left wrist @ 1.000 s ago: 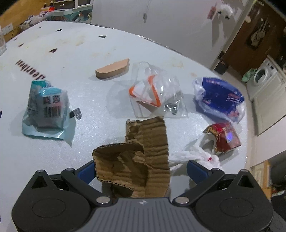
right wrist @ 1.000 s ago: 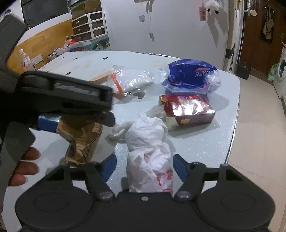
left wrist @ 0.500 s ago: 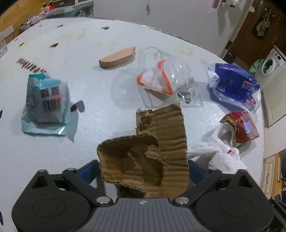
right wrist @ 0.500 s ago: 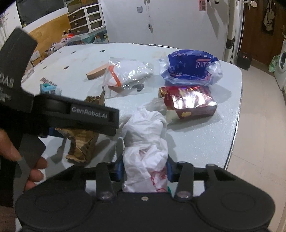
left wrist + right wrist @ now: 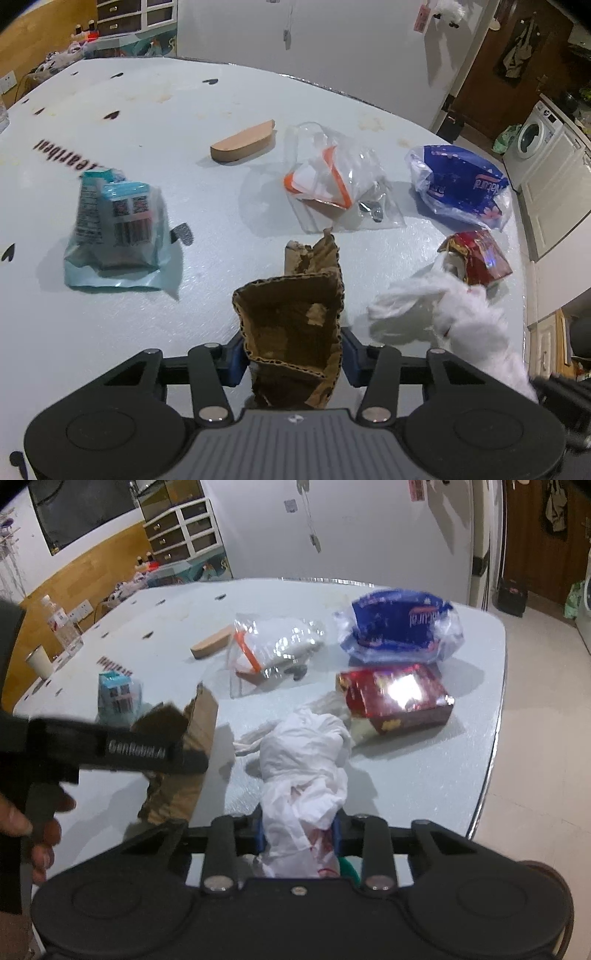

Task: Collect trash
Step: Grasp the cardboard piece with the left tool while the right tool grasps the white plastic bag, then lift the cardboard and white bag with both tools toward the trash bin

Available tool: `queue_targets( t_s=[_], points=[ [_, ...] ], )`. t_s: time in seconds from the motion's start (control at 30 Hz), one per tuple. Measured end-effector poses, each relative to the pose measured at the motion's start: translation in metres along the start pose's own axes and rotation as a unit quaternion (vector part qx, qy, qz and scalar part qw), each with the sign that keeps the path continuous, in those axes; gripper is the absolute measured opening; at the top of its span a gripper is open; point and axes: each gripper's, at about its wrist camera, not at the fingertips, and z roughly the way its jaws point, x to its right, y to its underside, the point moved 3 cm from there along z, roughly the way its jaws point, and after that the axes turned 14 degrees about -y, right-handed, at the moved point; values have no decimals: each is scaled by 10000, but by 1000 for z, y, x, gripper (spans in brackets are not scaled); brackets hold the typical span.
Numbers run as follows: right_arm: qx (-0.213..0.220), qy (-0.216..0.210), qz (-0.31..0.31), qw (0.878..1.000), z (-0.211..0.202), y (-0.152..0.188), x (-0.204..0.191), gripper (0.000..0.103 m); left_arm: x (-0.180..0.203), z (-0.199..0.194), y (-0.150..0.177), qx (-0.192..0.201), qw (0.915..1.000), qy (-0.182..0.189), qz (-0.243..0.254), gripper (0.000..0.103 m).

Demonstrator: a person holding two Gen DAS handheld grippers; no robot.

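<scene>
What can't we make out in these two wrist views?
- Left wrist: lower end of the torn cardboard, hidden behind the left gripper body.
- Right wrist: green item under the white plastic bag, mostly covered by the bag and right gripper.
- Left wrist: teal packet label, motion-blurred.

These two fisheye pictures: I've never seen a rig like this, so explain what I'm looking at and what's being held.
No robot here: a person carries a handheld two-finger gripper in each hand, and each has a camera looking forward along its fingers.

In the left camera view, the left gripper is closing its fingers on a torn piece of brown cardboard.

In the right camera view, the right gripper is closing on a crumpled white plastic bag. The other gripper and the hand holding it show at the left.

Left on the pale table: a teal packet, a wooden piece, a clear bag, a blue bag and a red box.
</scene>
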Motion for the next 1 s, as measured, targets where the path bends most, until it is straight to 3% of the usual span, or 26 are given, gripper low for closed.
queue_targets(
  t_s=[0.43, 1.0],
  points=[
    [413, -14, -136, 9991, -38, -14, -21, 30, -30, -57, 14, 576, 9982, 134, -126, 50],
    [944, 203, -280, 9949, -96, -13, -49, 30, -48, -120, 30, 1331, 9907, 284, 93, 50]
  ],
)
